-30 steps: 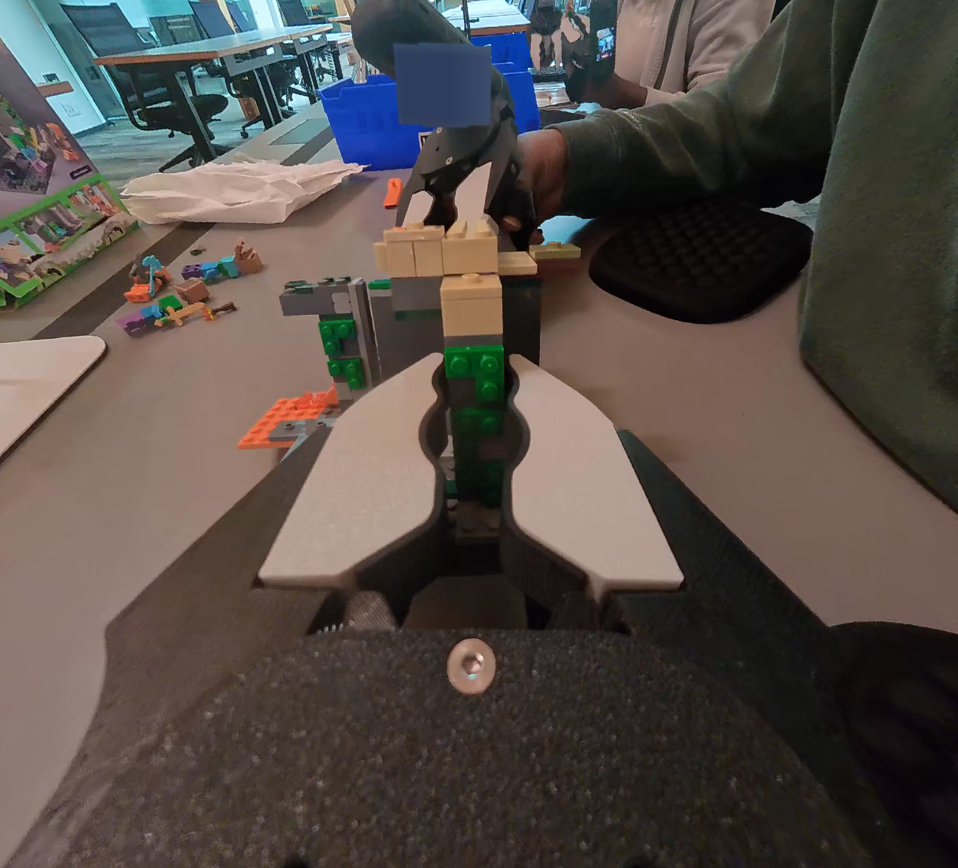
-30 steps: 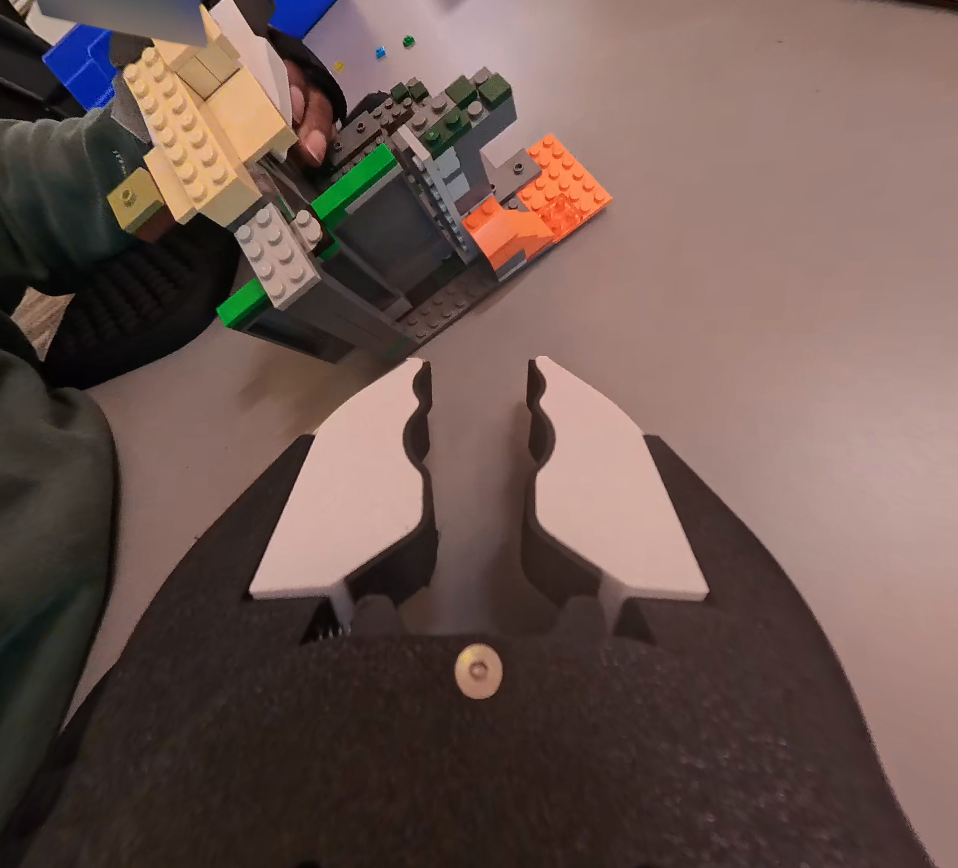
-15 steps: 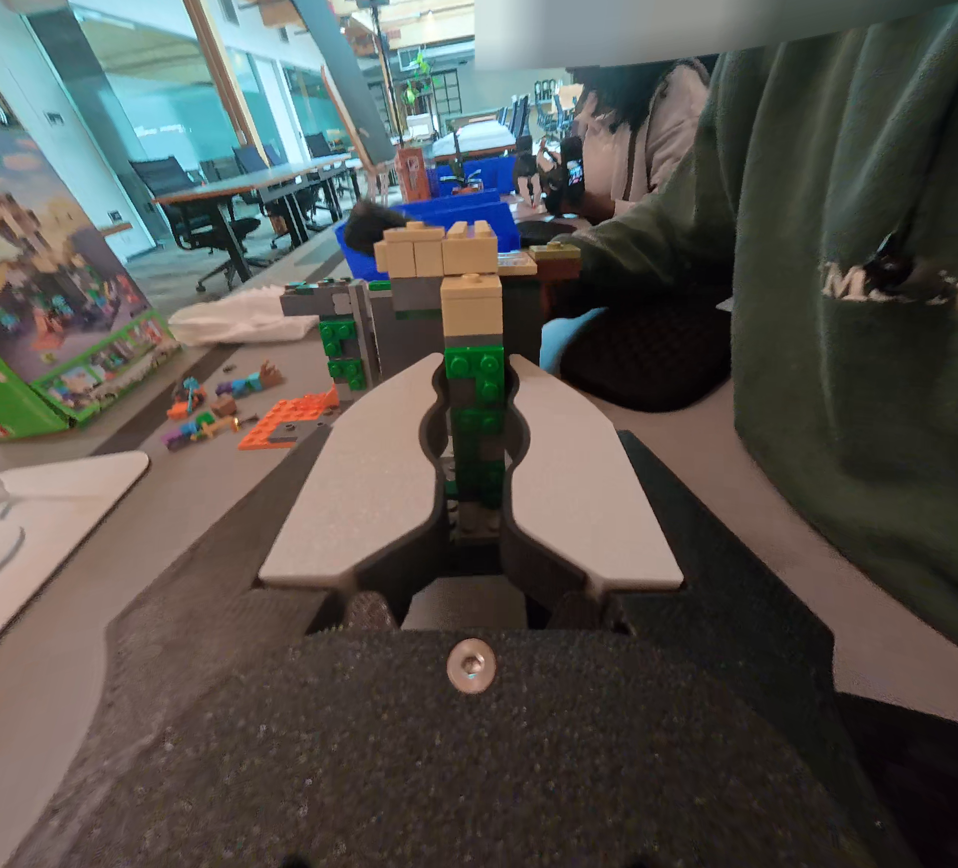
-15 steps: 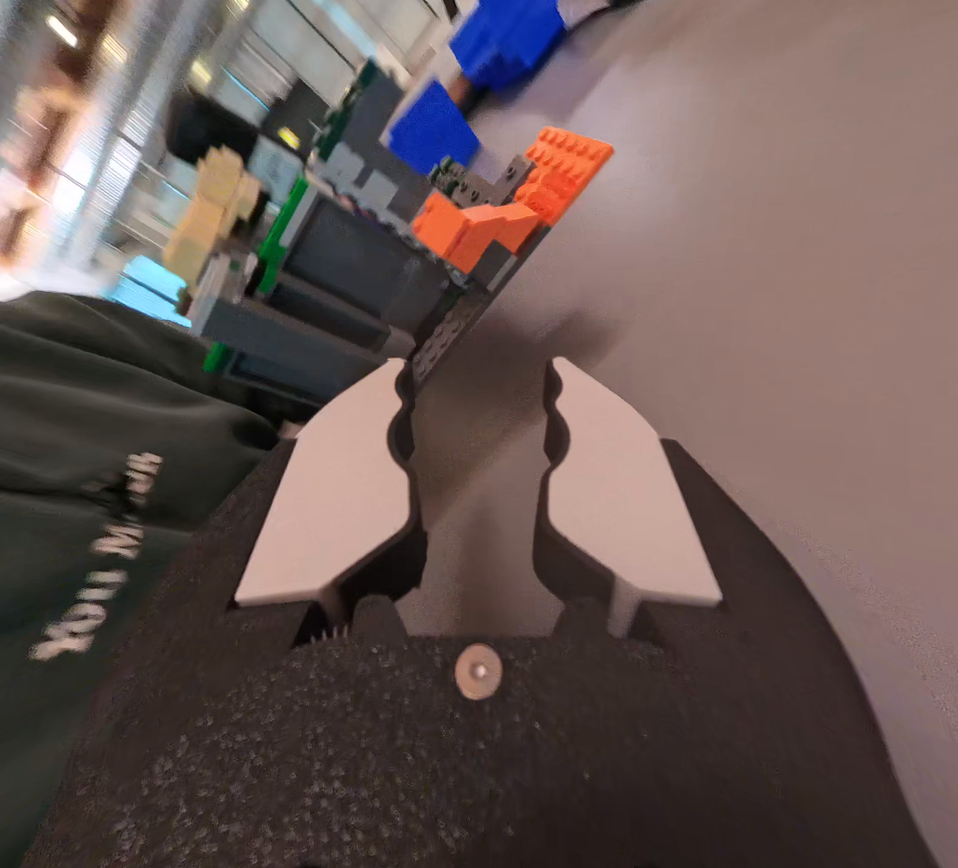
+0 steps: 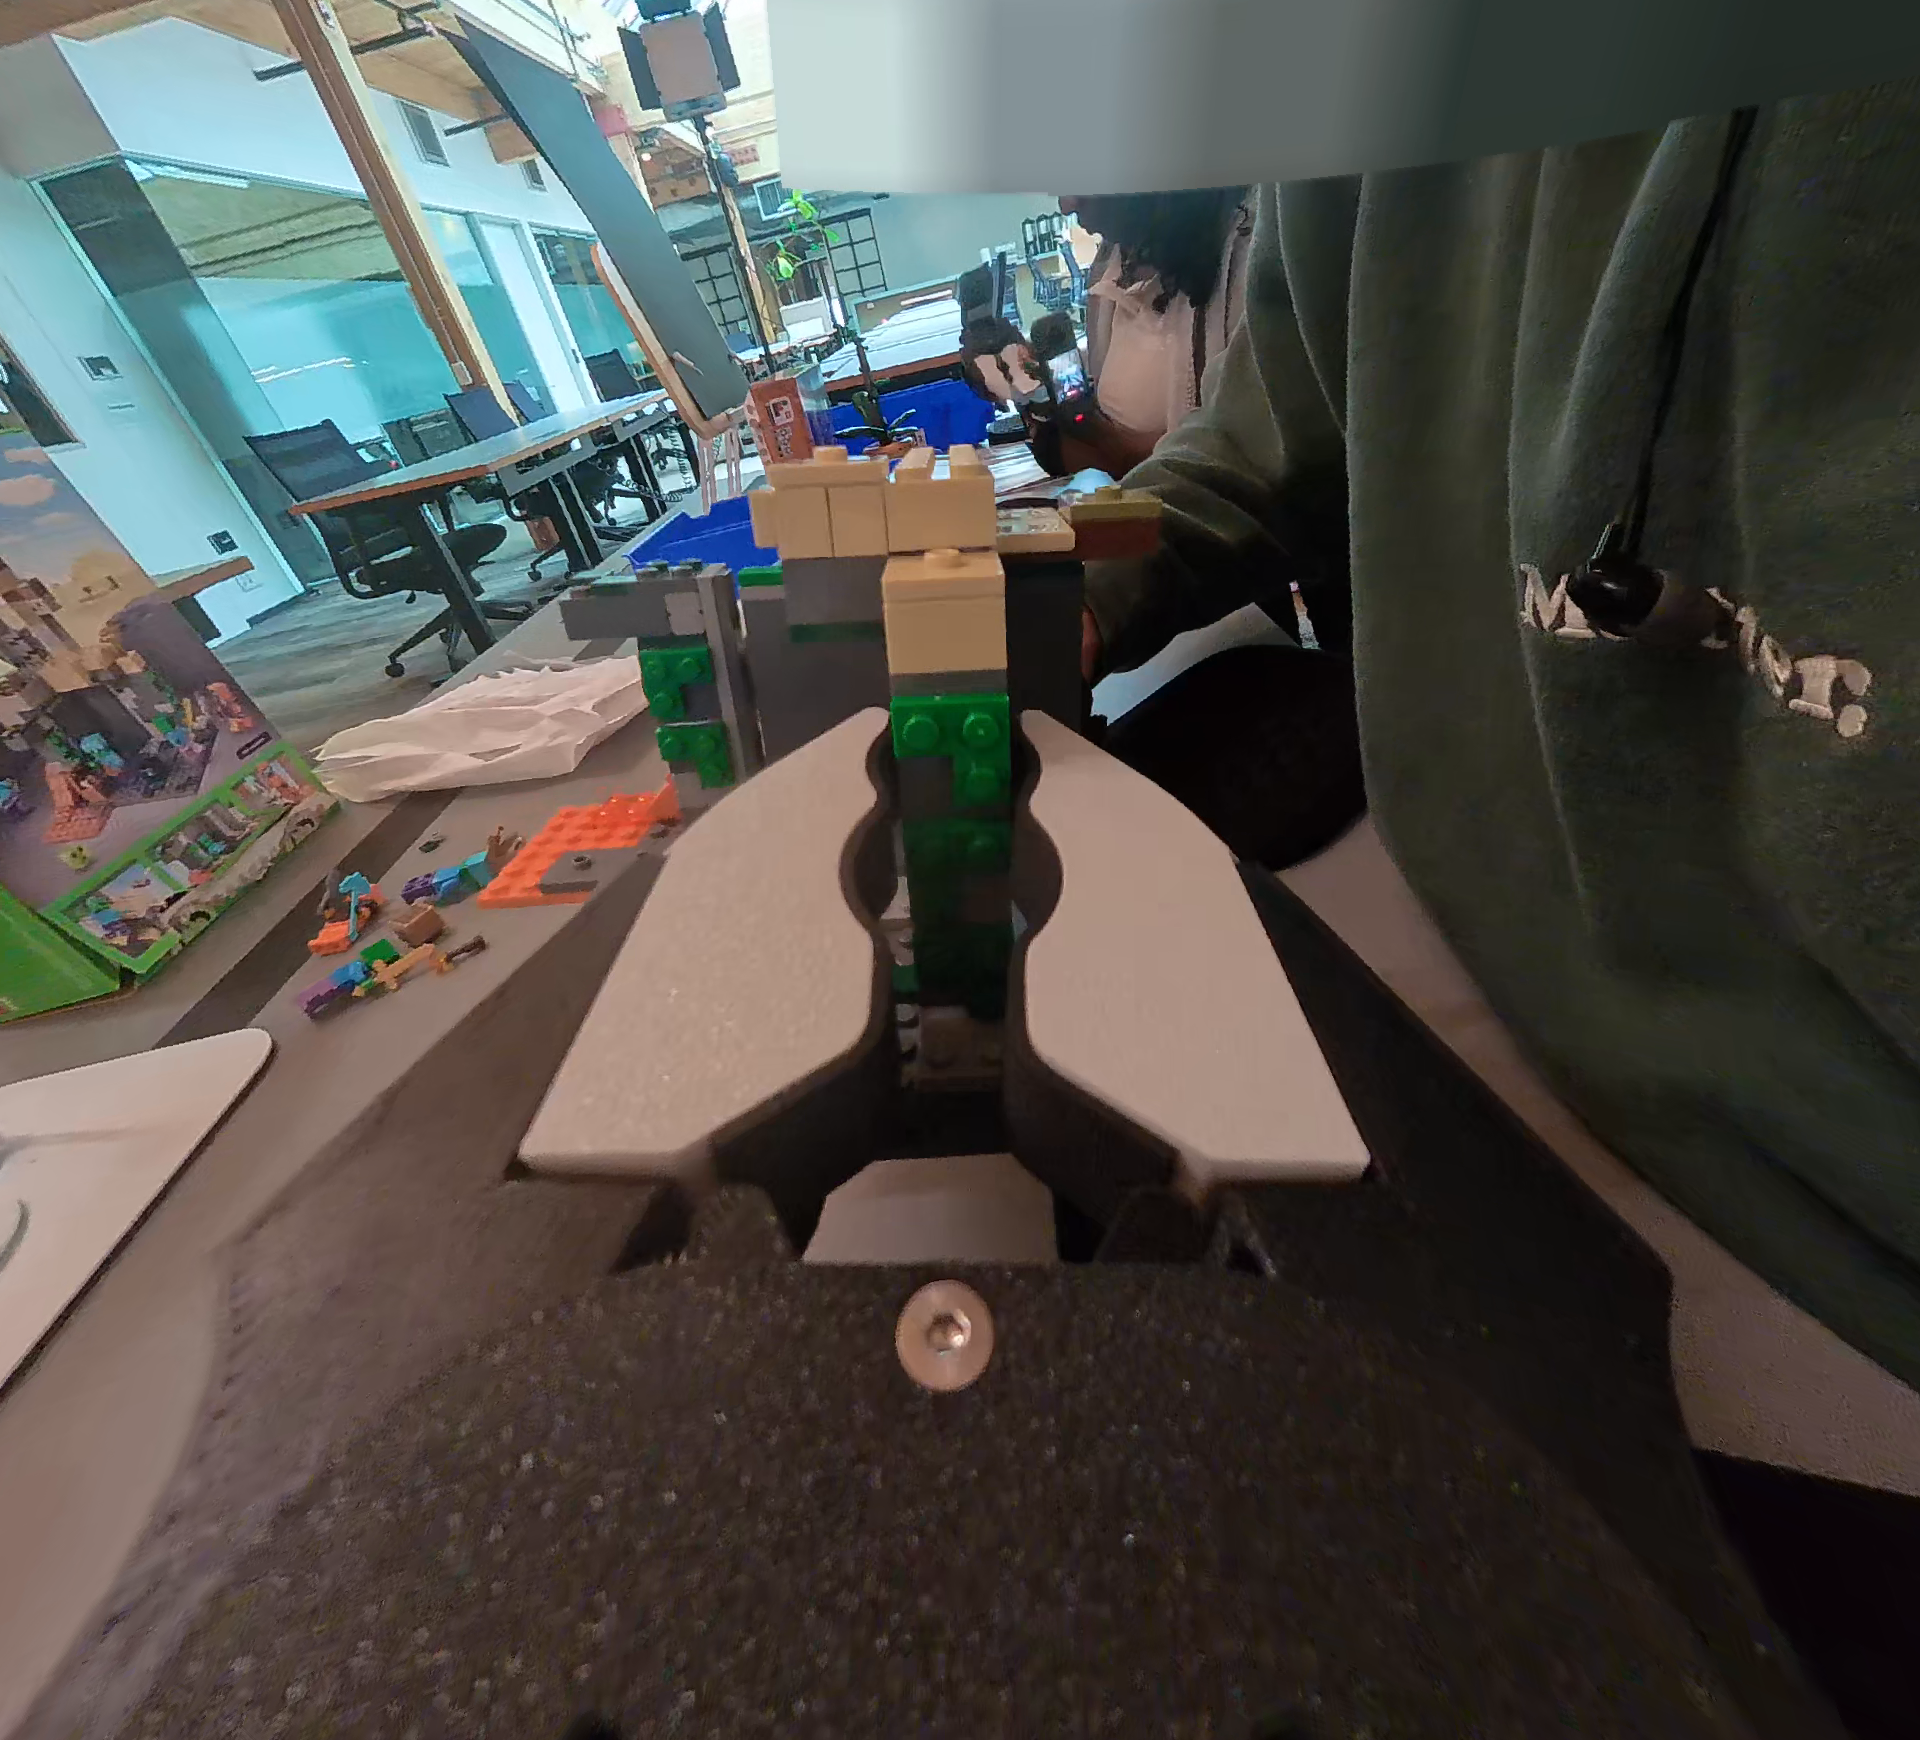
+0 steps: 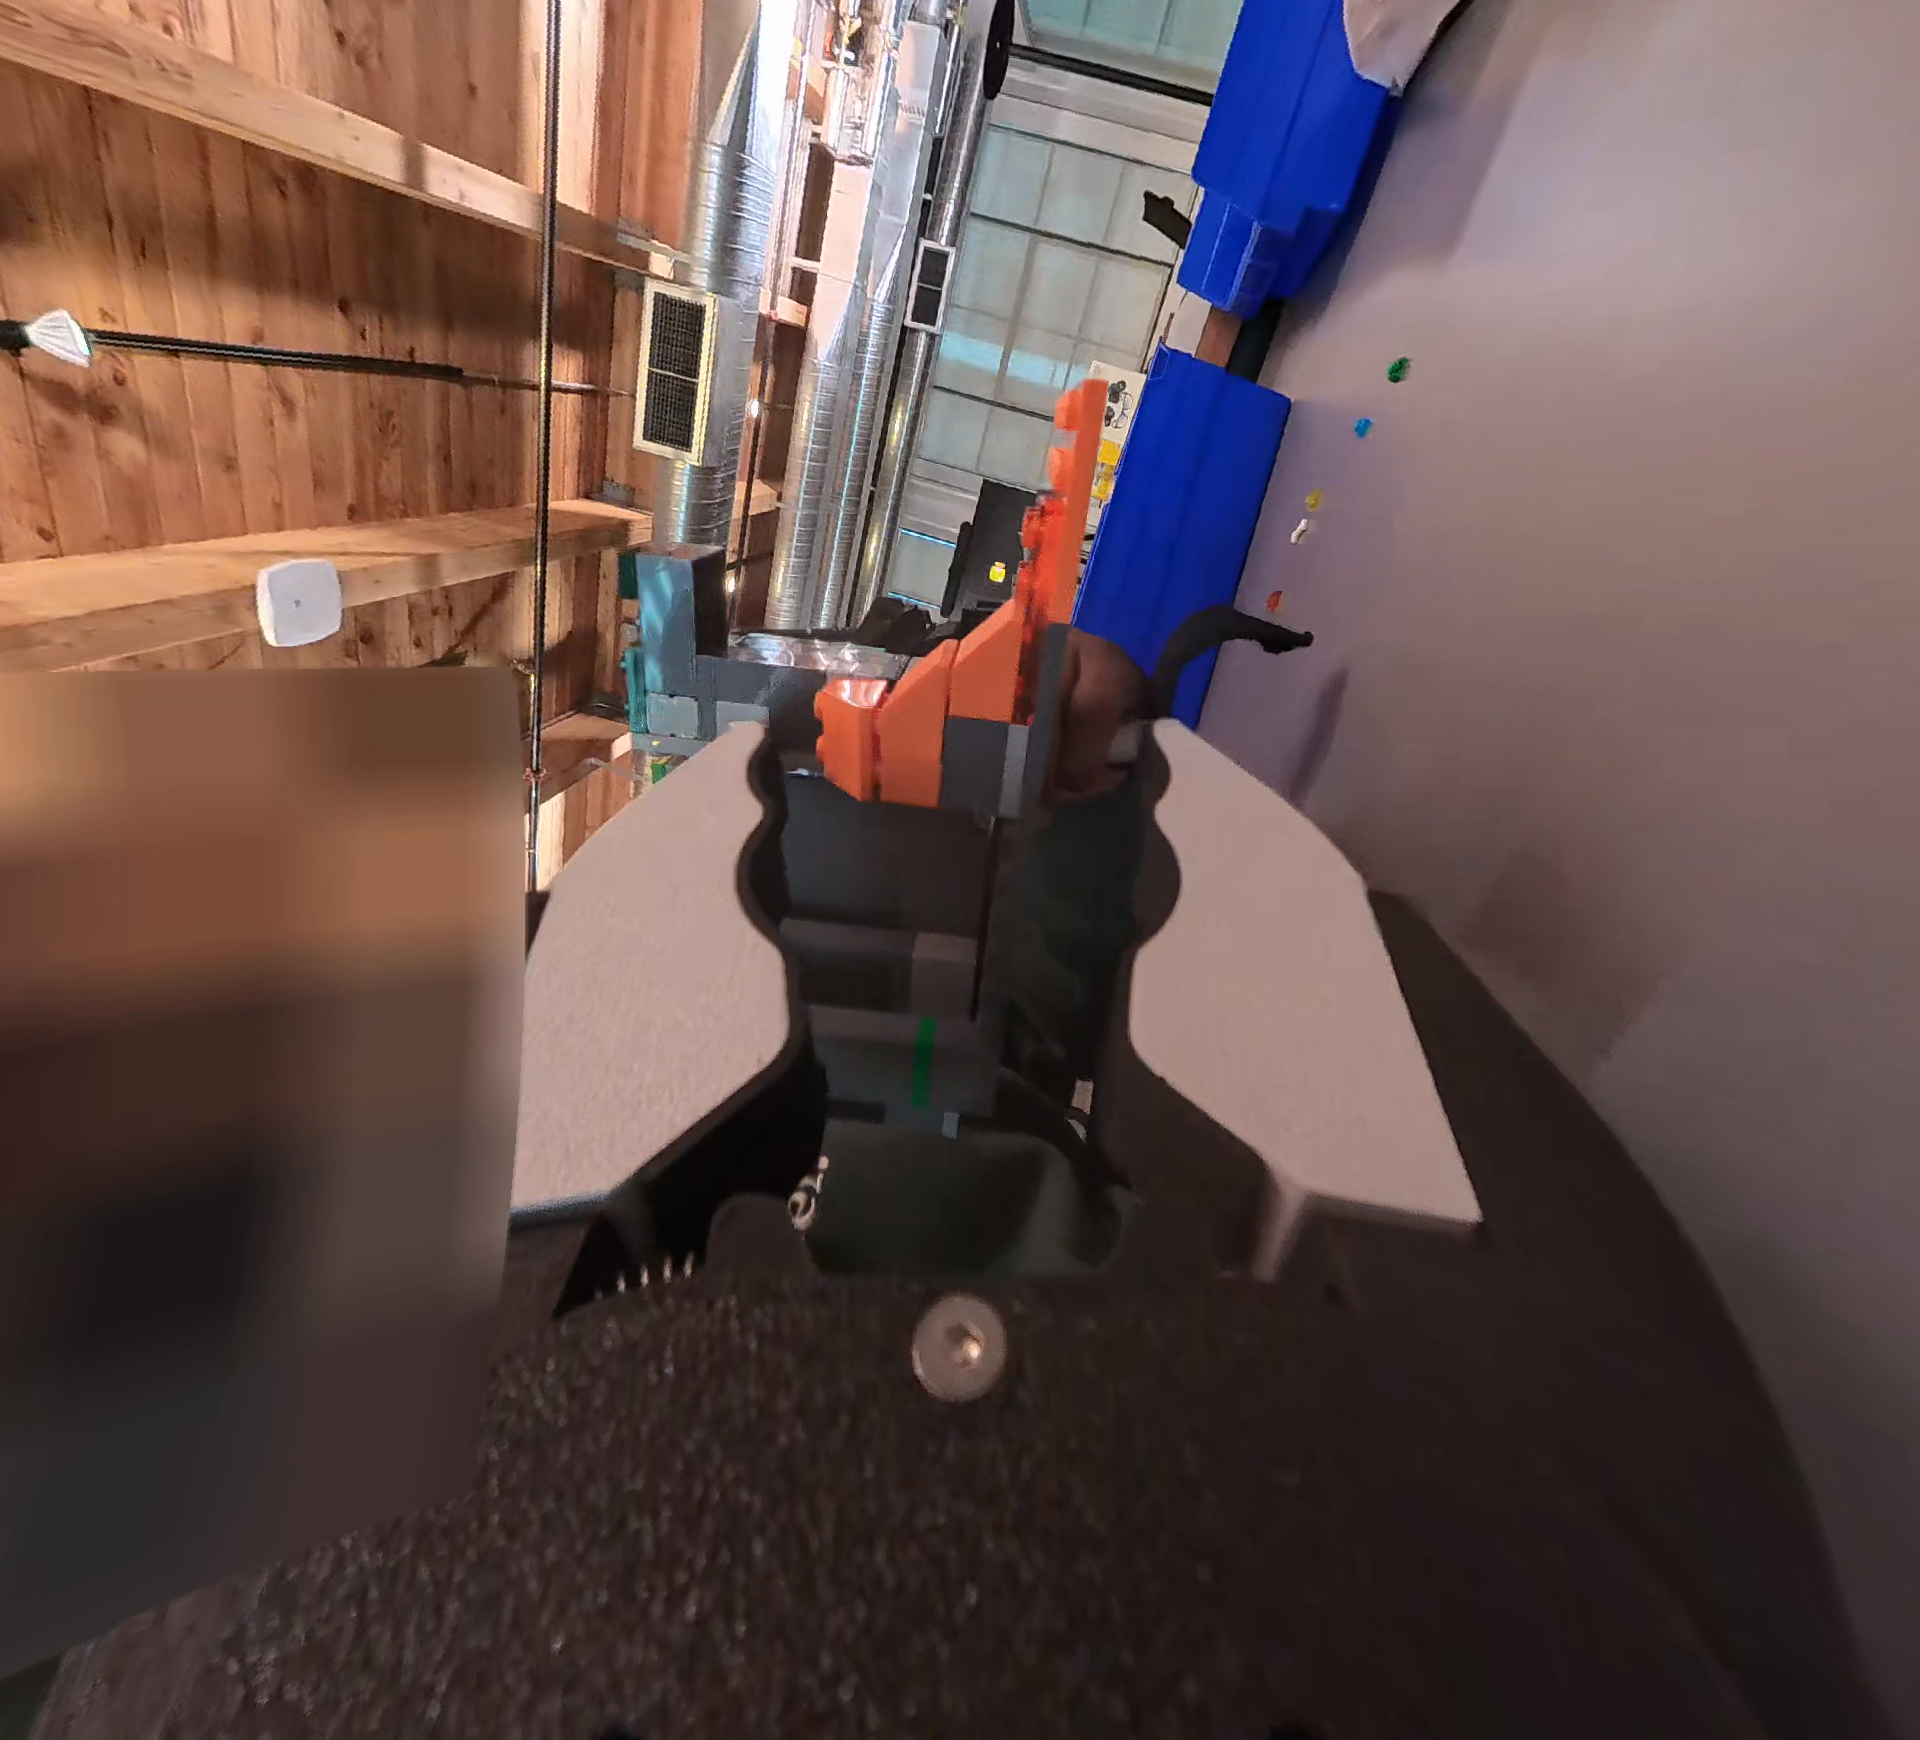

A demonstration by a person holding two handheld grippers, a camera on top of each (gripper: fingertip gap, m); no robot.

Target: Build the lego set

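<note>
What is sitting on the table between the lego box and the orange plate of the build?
Loose small lego pieces lie scattered on the grey table, between the lego box and the orange plate, seen in the left wrist view.

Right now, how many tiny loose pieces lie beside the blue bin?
5, strung along the table by the blue bin: green, blue, yellow, white, orange. Others may be hidden.

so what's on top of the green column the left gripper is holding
A tan brick sits on the green column, over a thin grey layer. The column's foot is hidden between the left gripper fingers.
</note>
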